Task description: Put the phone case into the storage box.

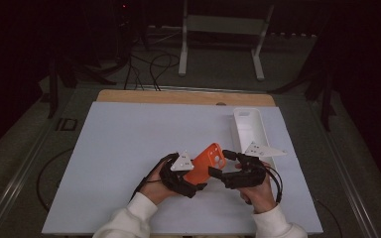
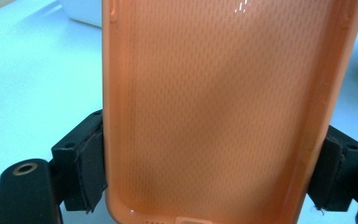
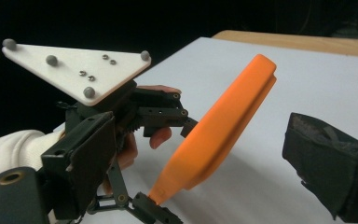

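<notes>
I hold an orange phone case (image 1: pixel 206 163) tilted up off the table in my left gripper (image 2: pixel 214 172), its 2 pads clamped on the case's long edges near the lower end. My right gripper (image 1: pixel 224 163) sits just beside the case with jaws spread wide, gripping nothing; the case lies between them in the right gripper view, untouched. To do this well, I judge I should keep the left clamp steady and bring the right jaws squarely onto a free edge before closing. Beneath is a white table (image 1: pixel 119 148) with a white tray (image 1: pixel 248 124) at its far right. The room beyond is dark, with cables (image 1: pixel 149 69) and a white stand (image 1: pixel 223 34).
</notes>
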`<state>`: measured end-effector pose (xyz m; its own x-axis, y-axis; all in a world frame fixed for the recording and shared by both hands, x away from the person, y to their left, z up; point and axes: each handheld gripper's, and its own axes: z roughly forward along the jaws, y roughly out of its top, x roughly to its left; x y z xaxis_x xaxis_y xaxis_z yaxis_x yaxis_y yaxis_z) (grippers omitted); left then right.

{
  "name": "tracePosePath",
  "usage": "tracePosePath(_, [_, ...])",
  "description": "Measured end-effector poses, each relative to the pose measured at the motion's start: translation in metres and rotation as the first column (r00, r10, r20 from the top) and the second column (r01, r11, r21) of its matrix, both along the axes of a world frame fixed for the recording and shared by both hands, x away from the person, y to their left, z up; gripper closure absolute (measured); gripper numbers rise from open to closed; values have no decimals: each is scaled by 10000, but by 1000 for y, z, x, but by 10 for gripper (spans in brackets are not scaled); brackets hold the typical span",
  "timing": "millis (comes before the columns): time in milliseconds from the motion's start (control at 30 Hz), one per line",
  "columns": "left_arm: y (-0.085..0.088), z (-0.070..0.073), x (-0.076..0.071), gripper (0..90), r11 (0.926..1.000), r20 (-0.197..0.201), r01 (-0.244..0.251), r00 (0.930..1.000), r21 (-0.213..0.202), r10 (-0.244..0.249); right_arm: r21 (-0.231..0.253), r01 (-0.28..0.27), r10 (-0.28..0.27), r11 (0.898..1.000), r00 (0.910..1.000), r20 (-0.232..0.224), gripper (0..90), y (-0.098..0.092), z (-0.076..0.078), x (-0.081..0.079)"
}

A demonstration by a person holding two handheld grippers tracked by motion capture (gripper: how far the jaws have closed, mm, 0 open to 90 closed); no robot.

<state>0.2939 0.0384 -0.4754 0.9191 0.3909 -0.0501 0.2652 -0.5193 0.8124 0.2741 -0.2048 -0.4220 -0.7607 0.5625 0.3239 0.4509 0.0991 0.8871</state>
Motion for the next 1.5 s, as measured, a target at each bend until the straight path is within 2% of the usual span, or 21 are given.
tracePosePath(100, [1,1,0,153,9999,-87,43,10000,-152,-45,109,-101,99,9999,9999,122,89,-2,2,-1])
tracePosePath(533, [4,4,0,153,9982,-356,362,9986,-468,-379,-321,-435,448,9985,9981,416,78,-9,4,-1])
tracePosePath(667, [4,4,-1,153,9970,-432,471,9978,-612,-498,-198,-531,542,9984,9967,609,77,-12,4,1])
tracePosePath(1133, [7,8,-2,152,9899,-690,818,9935,-1160,-902,185,-1402,1366,9900,9818,1316,78,-13,4,4])
tracePosePath(1367, [8,8,-3,153,9820,-904,1139,9876,-1508,-1285,158,-1863,1820,9824,9722,1471,78,-12,4,5])
tracePosePath(1500, [7,8,-3,152,9783,-958,1406,9831,-1524,-1563,103,-2120,2082,9772,9668,1482,78,-10,4,5])
